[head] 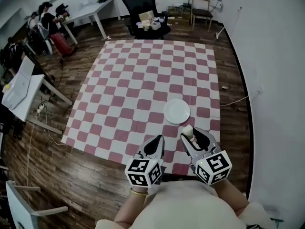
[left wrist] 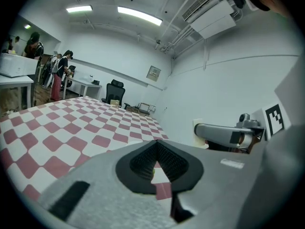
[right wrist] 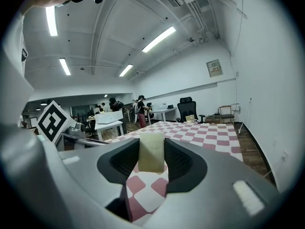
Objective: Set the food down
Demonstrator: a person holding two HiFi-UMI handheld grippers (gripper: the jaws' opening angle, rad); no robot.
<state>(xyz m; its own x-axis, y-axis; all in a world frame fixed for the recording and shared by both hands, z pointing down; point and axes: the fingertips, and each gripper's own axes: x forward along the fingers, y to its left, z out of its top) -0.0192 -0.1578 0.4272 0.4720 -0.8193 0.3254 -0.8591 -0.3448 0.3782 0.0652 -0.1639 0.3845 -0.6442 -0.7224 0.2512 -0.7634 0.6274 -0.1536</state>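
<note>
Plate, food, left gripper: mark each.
plate (head: 177,111): head view, bare centre.
food (right wrist: 151,151): right gripper view, front face, between the jaws.
left gripper (left wrist: 156,143): left gripper view, where the jaw tips meet.

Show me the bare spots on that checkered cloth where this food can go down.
The white plate is empty, right ahead of the right gripper holding the food block. The checkered cloth lies bare left of the plate and beyond it to its far edge. Crowded only past that edge, at the office chair.
</note>
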